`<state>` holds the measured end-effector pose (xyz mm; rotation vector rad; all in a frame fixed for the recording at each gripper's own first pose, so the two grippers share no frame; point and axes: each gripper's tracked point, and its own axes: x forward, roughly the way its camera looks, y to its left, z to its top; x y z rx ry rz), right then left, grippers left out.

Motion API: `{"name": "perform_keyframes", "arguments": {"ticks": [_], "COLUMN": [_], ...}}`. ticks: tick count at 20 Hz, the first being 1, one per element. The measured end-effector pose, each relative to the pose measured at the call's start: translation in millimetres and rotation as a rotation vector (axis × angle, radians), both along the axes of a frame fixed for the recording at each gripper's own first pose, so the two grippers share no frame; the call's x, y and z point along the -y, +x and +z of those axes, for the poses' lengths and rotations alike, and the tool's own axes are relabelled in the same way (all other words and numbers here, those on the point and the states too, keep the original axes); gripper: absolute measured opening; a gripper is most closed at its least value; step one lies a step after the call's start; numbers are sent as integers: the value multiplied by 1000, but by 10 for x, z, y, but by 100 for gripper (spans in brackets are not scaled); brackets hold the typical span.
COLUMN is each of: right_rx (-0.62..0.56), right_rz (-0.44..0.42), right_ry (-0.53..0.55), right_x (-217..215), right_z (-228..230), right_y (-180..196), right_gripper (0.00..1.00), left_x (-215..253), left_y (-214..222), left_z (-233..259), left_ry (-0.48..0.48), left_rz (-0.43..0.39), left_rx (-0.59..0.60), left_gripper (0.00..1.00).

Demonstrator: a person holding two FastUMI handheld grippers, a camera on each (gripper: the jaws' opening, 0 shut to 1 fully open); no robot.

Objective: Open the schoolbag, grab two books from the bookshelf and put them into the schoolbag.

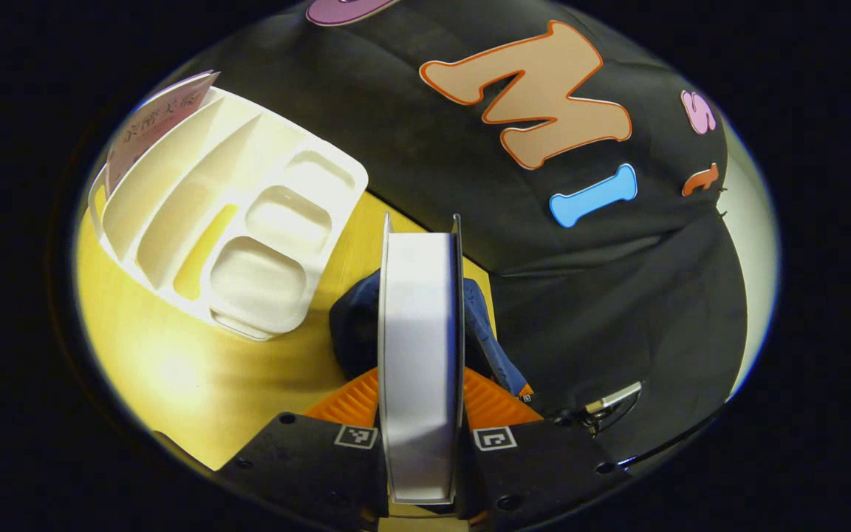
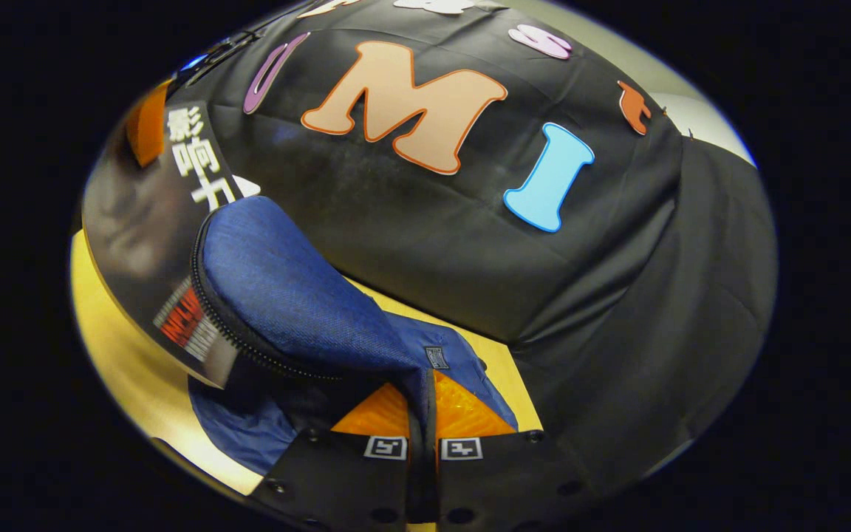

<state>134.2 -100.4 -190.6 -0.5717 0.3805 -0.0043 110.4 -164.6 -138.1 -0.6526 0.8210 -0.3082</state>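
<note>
On the yellow surface (image 1: 174, 369), near its back edge by the black cloth wall (image 1: 617, 295), our left gripper (image 1: 420, 414) clamps a white book (image 1: 419, 332) above the blue schoolbag (image 2: 285, 295); our right gripper (image 2: 423, 421) pinches its flap.

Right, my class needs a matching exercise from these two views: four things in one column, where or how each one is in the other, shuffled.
1 white-edged book
2 schoolbag
3 bookshelf
4 pink book

A resting on the yellow table
B flap pinched by the right gripper
C in the bookshelf's end slot
D clamped in the left gripper

Pairs: 1-D, 2-B, 3-A, 4-C
</note>
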Motion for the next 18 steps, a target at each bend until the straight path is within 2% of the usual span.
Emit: {"name": "perform_keyframes", "arguments": {"ticks": [7,11,15,18], "right_rx": [15,22,35,39], "right_rz": [-4,2,8,28], "right_ry": [39,47,71,78], "right_x": [37,46,44,28], "right_z": [52,70,86,63], "right_y": [-17,-38,-67,-97], "right_gripper": [2,2,2,3], "left_x": [562,776,1054,1194], "left_y": [258,358,510,605], "left_z": [-435,-732,-913,-1078], "left_ry": [-93,-92,-150,-152], "left_rz": [-31,-43,-22,-8], "left_rx": [72,84,74,75], "left_gripper": [33,33,33,34]}}
